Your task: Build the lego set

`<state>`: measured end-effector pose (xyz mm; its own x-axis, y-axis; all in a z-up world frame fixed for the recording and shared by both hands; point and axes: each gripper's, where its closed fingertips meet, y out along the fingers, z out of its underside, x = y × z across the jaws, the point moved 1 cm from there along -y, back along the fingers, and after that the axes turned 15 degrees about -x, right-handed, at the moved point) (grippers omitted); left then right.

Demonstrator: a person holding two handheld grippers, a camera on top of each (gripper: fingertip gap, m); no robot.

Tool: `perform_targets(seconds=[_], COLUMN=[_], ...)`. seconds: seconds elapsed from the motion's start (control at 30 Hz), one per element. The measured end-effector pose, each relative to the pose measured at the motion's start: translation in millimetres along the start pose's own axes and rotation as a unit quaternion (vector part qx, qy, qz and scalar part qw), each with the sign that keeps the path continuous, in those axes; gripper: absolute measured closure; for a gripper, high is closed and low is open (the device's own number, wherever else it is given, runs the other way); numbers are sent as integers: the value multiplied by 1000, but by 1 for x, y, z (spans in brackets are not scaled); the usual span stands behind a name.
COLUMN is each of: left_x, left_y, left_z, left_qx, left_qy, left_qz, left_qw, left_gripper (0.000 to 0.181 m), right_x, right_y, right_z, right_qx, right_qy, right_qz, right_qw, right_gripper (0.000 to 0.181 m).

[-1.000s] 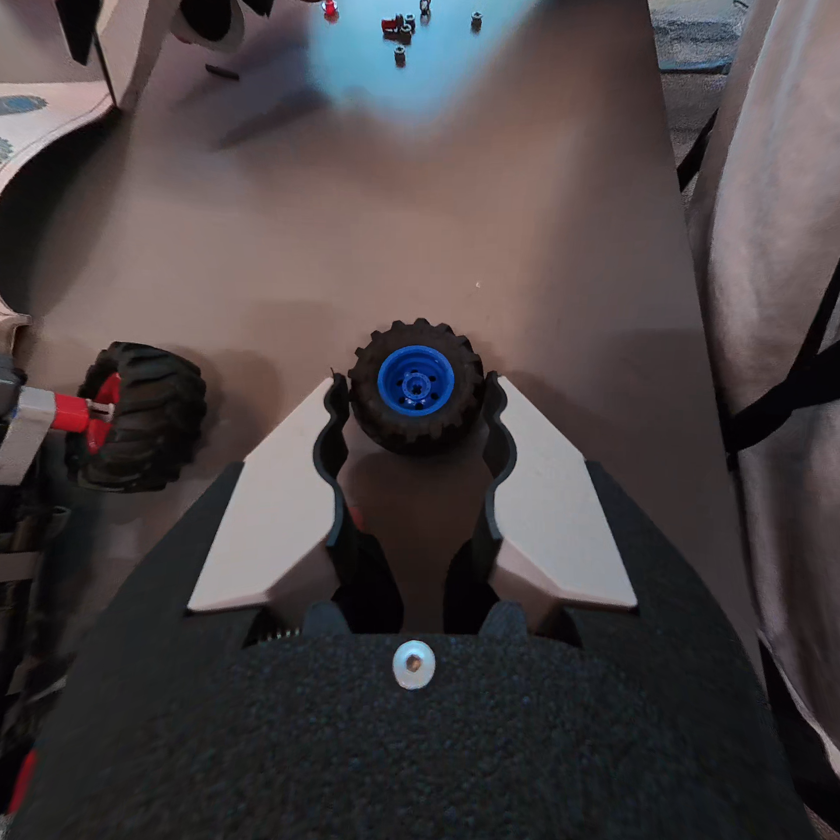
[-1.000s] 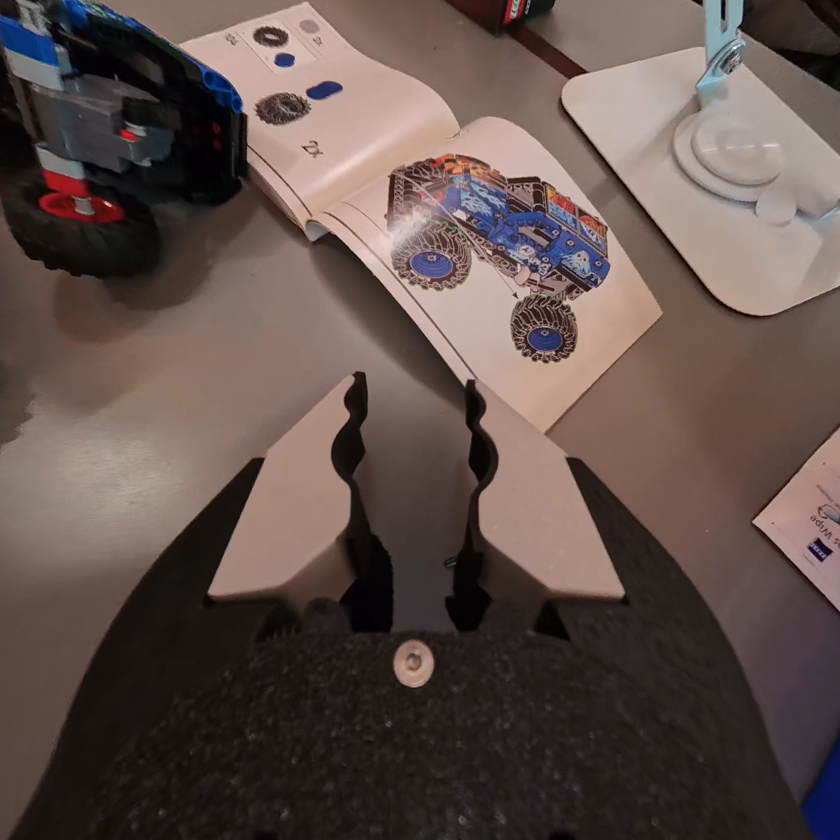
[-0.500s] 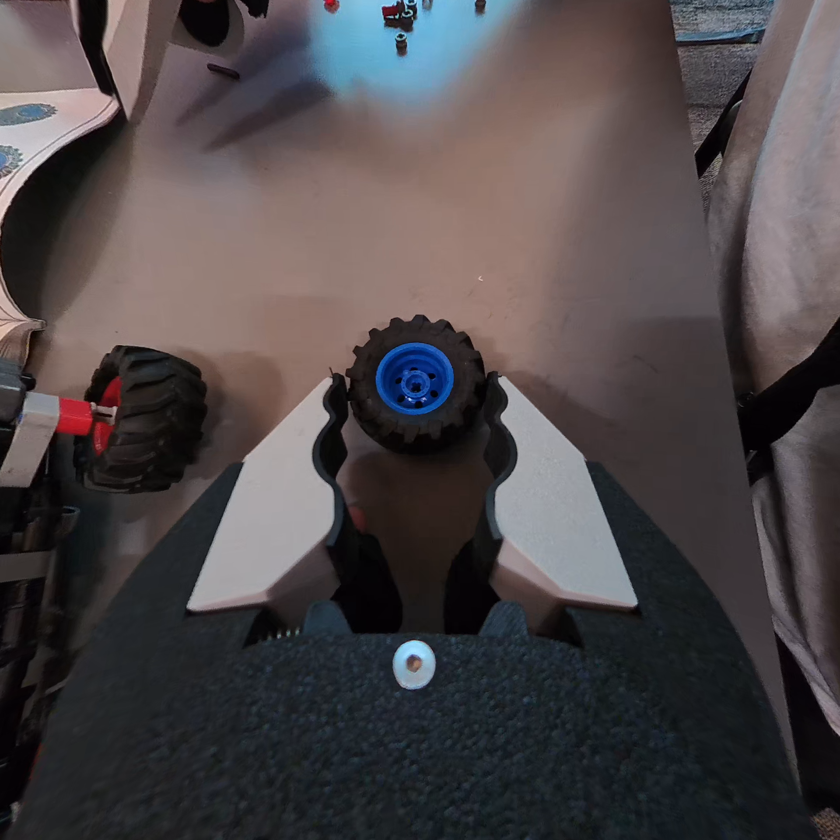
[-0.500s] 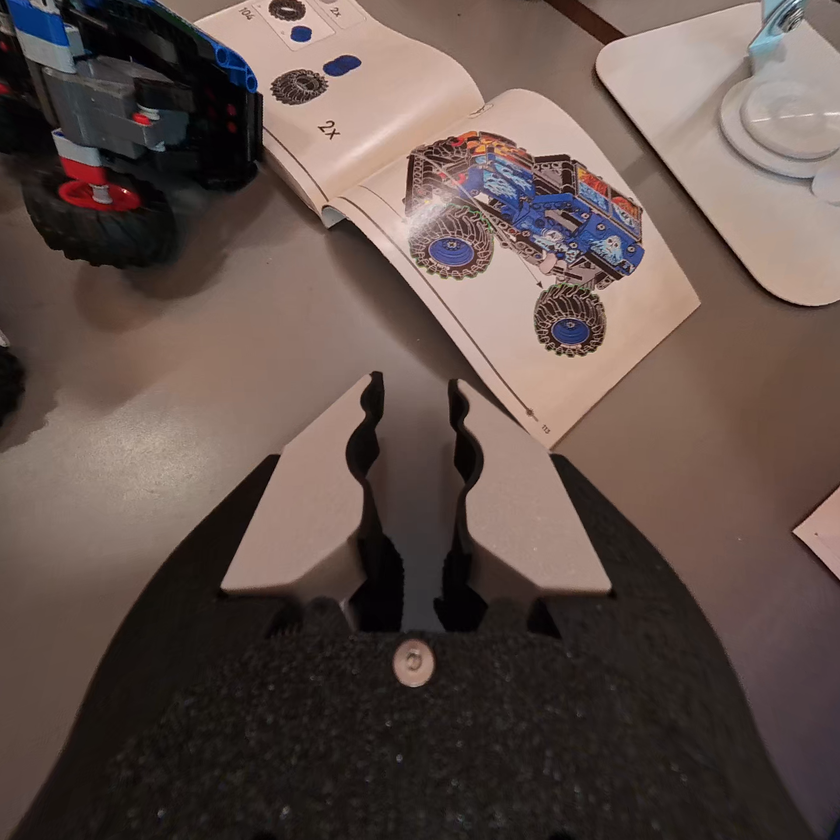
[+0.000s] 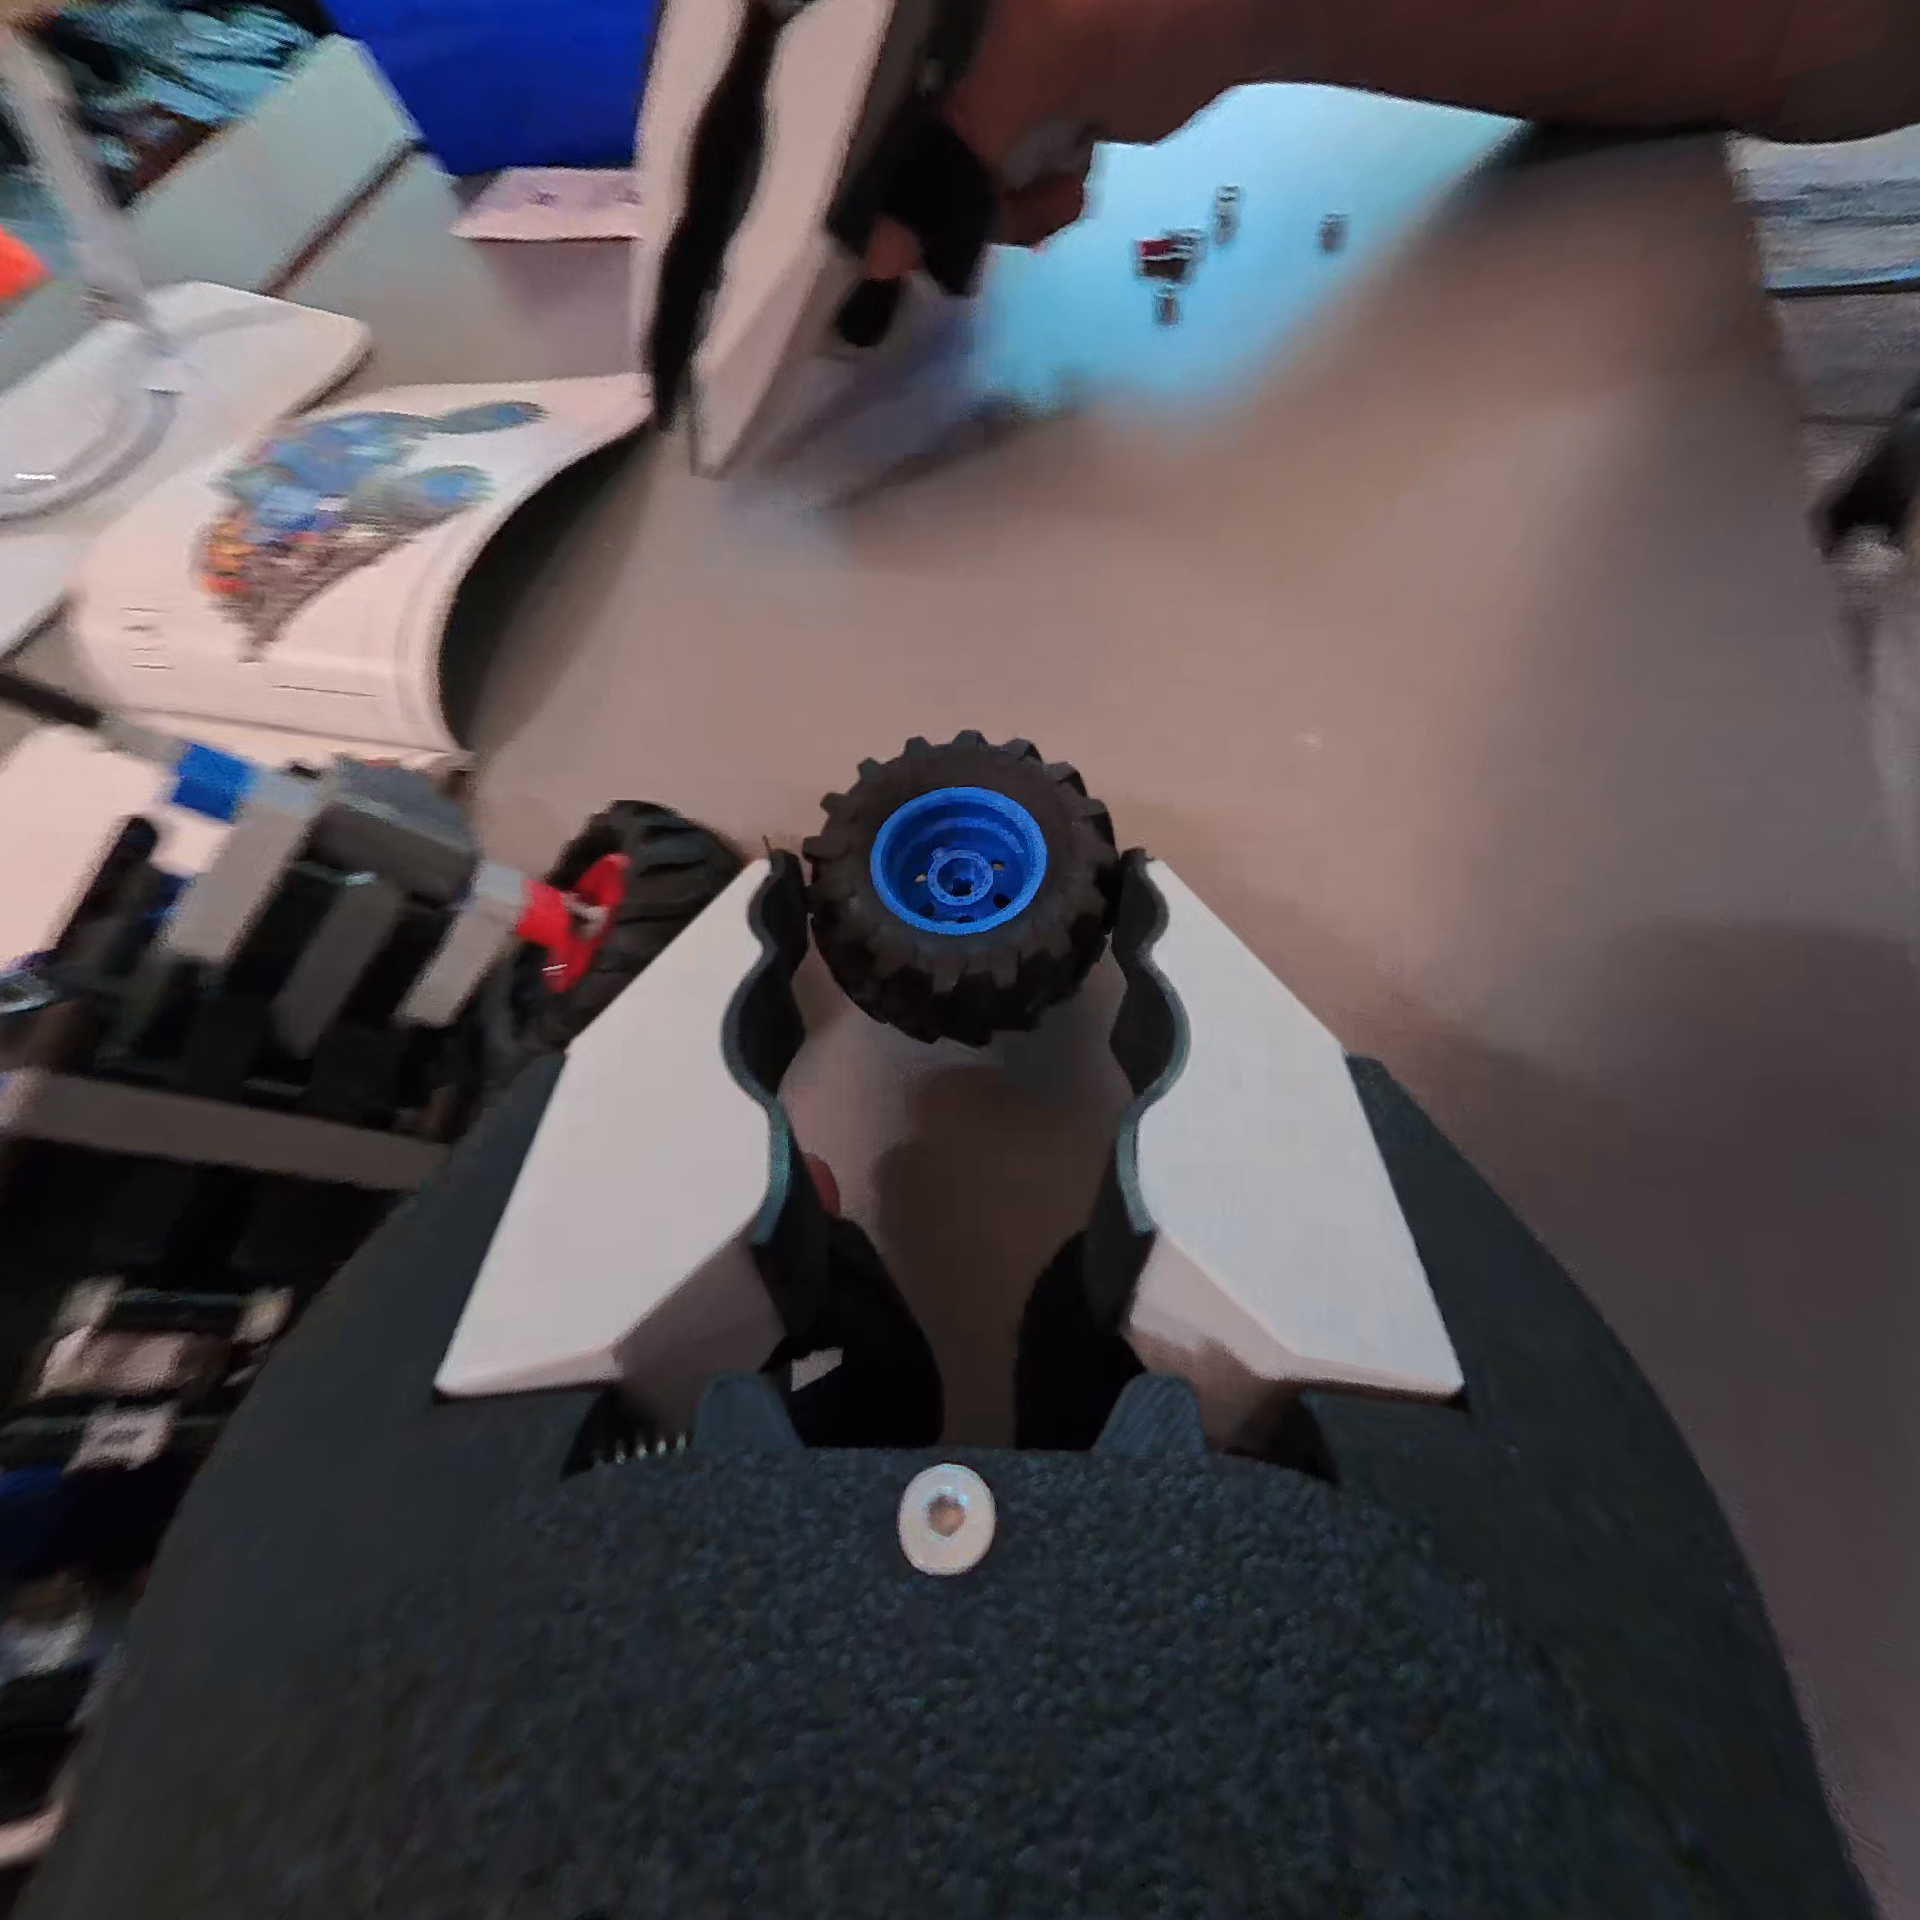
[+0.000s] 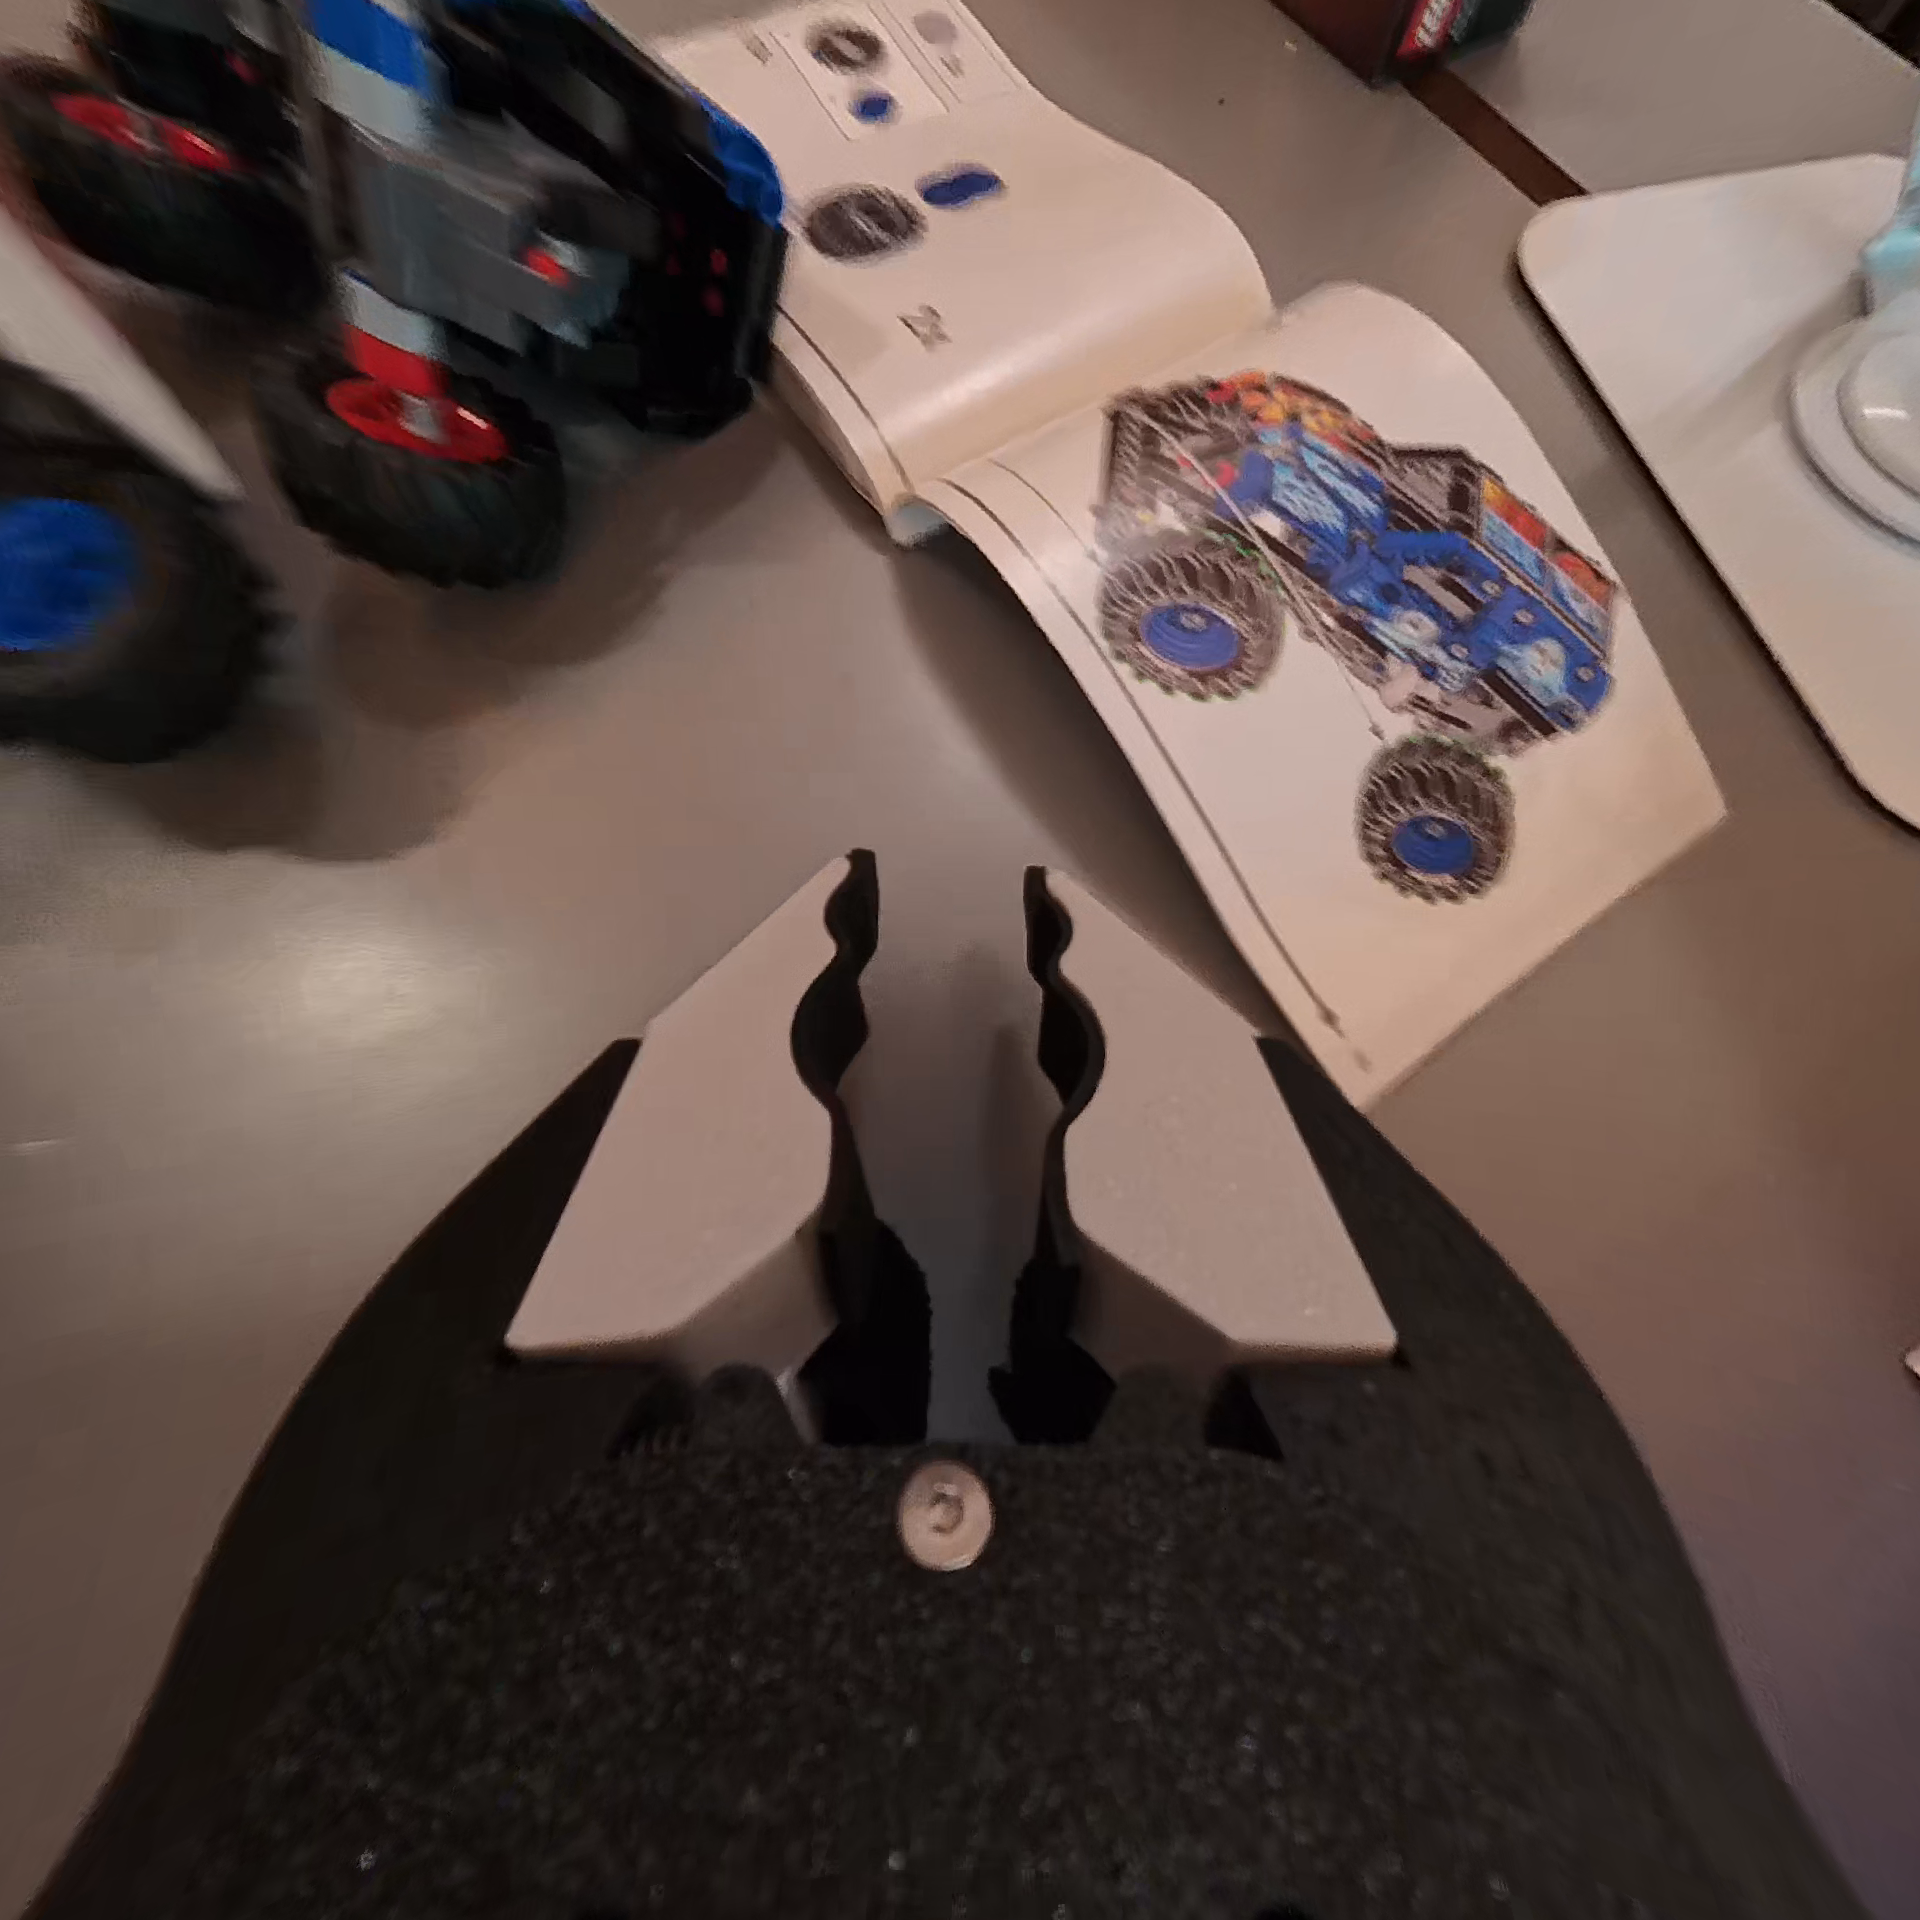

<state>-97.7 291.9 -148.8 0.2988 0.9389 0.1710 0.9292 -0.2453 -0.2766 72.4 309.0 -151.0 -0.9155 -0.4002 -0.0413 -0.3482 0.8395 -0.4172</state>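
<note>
Between the tips of the left gripper (image 5: 961, 883), a black knobby tyre on a blue plastic rim (image 5: 958, 883) sits clamped at both sidewalls, lifted just beside the half-built black, grey and blue toy truck (image 5: 301, 914), whose red hub (image 5: 582, 904) faces it. Wheel fitting appears to be the step in hand; next, the rim's centre likely must line up with an axle and press on. Farther off, the right gripper (image 6: 948, 883) hangs empty, fingers narrowly parted, before the open instruction booklet (image 6: 1195, 499)
</note>
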Motion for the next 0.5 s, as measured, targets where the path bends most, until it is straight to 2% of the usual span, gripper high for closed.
perform_targets(seconds=[0.03, 0.13, 0.27, 0.4, 0.5], left_x=[9, 16, 11, 18, 29], left_y=[0, 1, 2, -4, -13], left_z=[1, 6, 1, -12, -26], left_qx=[4, 24, 23, -1, -28], left_qy=[14, 82, 148, 134, 98], left_qz=[-28, -71, -89, -107, -126], left_qw=[999, 994, 985, 985, 987], left_gripper=[122, 122, 123, 123, 123], right_x=[14, 64, 119, 130, 132], right_y=[0, -2, 4, 14, 15], right_z=[-9, -38, -48, -39, -37], right_qx=[-22, -81, -115, -115, -107], right_qy=[18, 43, -62, -143, -122], right_qz=[-36, -141, -168, -129, -135], right_qw=[999, 986, 977, 975, 977], right_gripper=[152, 148, 146, 150, 144])
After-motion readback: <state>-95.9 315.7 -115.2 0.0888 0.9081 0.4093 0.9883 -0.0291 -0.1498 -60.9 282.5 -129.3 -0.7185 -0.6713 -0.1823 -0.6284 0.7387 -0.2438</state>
